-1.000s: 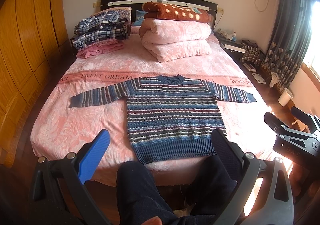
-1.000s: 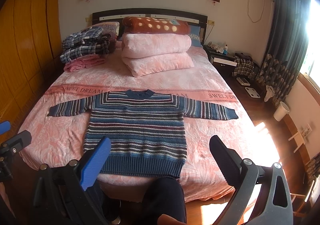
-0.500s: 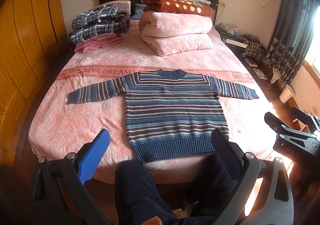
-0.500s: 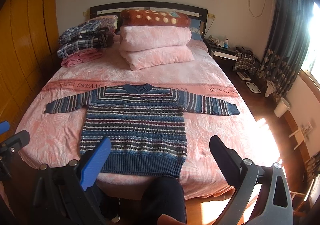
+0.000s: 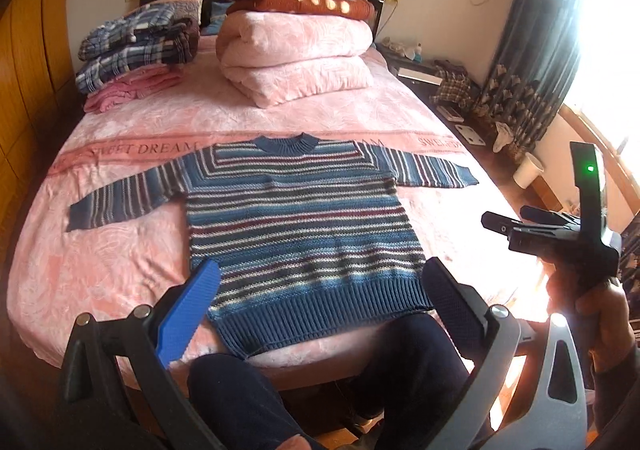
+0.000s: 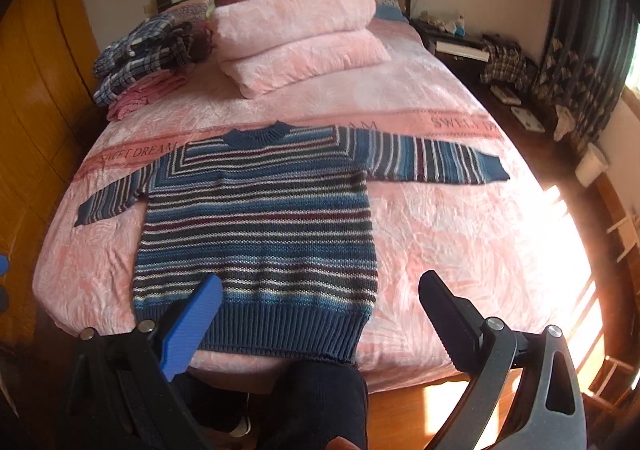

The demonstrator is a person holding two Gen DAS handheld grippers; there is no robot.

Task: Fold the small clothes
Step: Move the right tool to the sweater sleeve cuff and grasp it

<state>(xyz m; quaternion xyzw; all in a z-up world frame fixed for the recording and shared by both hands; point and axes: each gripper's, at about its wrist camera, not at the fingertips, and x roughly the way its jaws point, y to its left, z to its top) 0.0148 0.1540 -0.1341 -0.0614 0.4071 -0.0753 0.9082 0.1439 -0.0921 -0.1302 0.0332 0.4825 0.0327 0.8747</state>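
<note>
From my left wrist view, the blue-and-white striped knitted sweater [image 5: 296,226] lies flat with sleeves spread, hem at the near edge of the pink-covered bed [image 5: 120,250], and my left gripper [image 5: 320,290] hangs over that hem with jaws wide and empty. From the right wrist view, my right gripper [image 6: 320,298] is equally wide over the hem's right corner, holding nothing. I judge folding hasn't begun; next I should reach for a sleeve [image 6: 432,162] and bring it across the body.
</note>
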